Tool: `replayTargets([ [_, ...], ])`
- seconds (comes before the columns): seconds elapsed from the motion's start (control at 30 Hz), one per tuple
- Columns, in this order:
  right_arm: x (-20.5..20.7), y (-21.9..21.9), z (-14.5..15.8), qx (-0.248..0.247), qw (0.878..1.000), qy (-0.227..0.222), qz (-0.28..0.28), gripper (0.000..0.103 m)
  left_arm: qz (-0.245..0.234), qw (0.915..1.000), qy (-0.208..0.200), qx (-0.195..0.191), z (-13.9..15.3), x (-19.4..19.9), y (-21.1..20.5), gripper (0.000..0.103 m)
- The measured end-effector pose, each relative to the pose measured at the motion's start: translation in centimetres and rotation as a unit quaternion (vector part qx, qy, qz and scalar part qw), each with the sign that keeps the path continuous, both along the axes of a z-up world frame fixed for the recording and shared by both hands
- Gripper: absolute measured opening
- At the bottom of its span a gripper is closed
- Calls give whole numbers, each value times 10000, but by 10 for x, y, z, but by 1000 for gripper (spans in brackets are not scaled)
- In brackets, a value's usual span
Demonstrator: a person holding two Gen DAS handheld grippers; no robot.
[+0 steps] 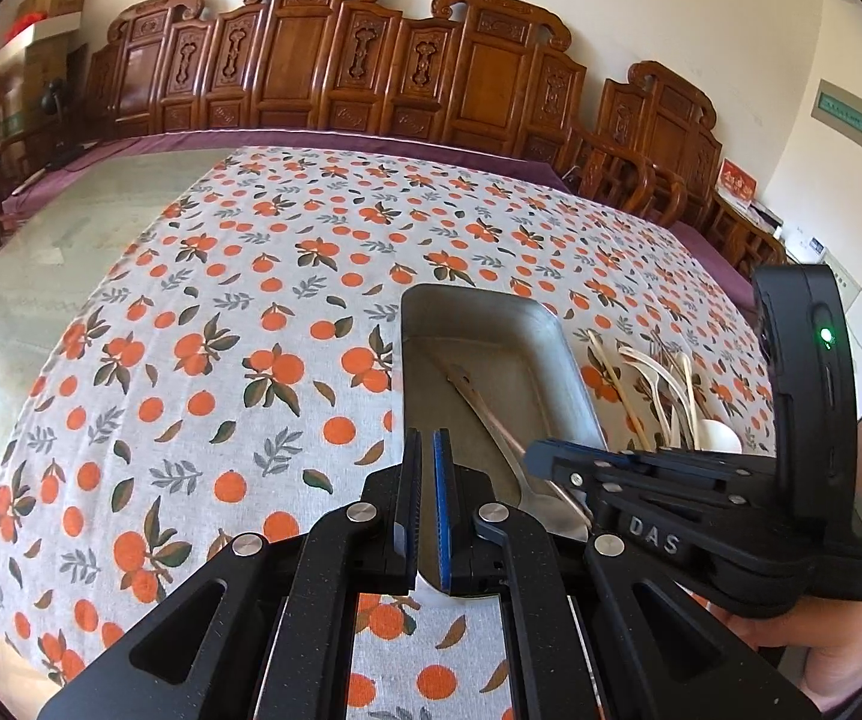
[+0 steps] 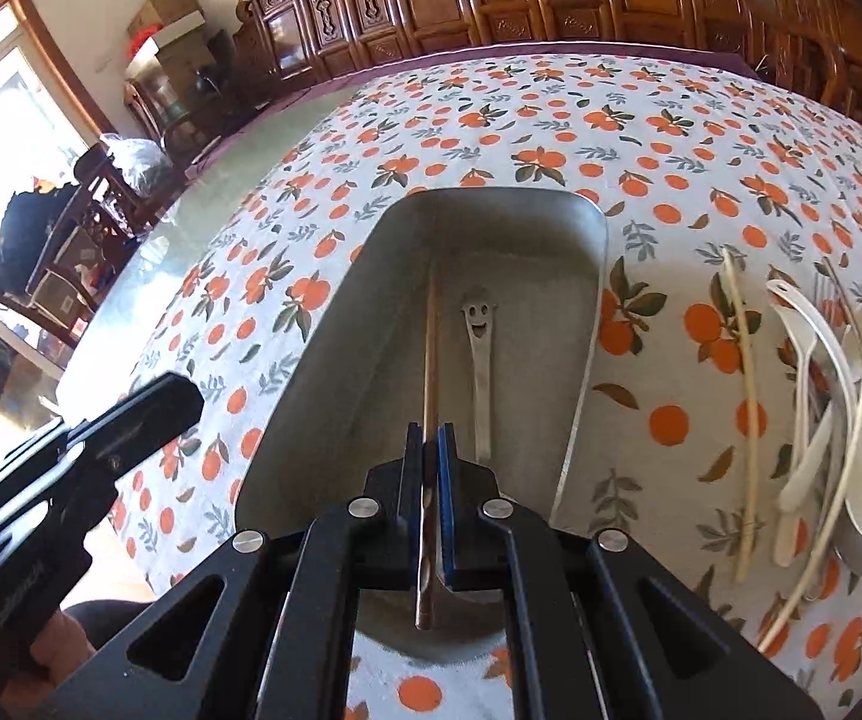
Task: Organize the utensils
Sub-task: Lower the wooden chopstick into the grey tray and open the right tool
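Worktop [image 2: 431, 120] is carrying an orange-print tablecloth [image 1: 221, 330], with carved wooden chairs [image 1: 311, 60] lining up behind it. Metal tray [image 2: 323, 372] is sitting on the cloth, long side running away from the cameras. Pile of loose utensils [image 2: 821, 420] is lying on the cloth just beside the tray's right wall: cream plastic spoons, forks and a pale chopstick [image 2: 743, 396], overlapping each other. Inside the tray a metal spoon [image 2: 478, 354] with a smiley cut-out handle is lying lengthwise on the floor. Right claw [image 2: 430, 438] is hovering over the tray's near end, pads clenching a brown chopstick [image 2: 429, 348] that is sticking forward along the tray, just left of the smiley spoon; whether its far tip is touching the tray floor is unclear. Left claw [image 1: 425, 450] is sitting over the tray's near left corner, pads pressing together with nothing between them. A person's hand [image 1: 821, 648] is gripping the right tool's handle.
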State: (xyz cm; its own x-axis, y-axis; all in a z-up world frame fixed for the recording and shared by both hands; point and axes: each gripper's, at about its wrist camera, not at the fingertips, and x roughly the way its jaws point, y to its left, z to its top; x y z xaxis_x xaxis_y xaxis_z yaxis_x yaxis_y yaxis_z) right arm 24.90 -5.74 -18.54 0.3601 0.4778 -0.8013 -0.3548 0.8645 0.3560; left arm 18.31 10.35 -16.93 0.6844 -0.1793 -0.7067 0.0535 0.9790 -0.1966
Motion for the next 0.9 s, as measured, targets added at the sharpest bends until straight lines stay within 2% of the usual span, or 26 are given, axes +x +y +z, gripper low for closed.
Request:
replayTargets([
  [0.1, 5, 3, -1, 289, 9994, 115, 175, 9, -4, 10000, 1, -2, 0, 0, 0, 2],
  [0.17, 3, 2, 1, 279, 9993, 32, 242, 10, -19, 10000, 9, 7, 0, 1, -1, 2],
  [0.33, -7, -19, 14, 136, 9987, -400, 294, 10, -99, 10000, 0, -12, 2, 0, -9, 2],
  [0.4, -15, -39, 23, 7, 9975, -664, 241, 10, -179, 9998, -3, 2, 2, 0, -17, 5],
  [0.47, -22, -60, 30, -118, 9957, -903, 169, 10, -287, 9996, -17, 38, 2, 0, -25, 14],
  [0.6, -29, -99, 39, -409, 9918, -1209, -20, 10, -499, 9987, -58, 84, 4, 0, -44, 25],
  [0.67, -32, -118, 40, -630, 9889, -1344, -93, 10, -573, 9983, -87, 74, 5, -1, -51, 37],
  [0.7, -32, -128, 39, -740, 9874, -1395, -128, 10, -613, 9980, -103, 92, 6, -1, -56, 39],
  [0.9, -34, -165, 22, -993, 9847, -1398, -314, 12, -768, 9968, -130, 150, 6, 0, -79, 59],
])
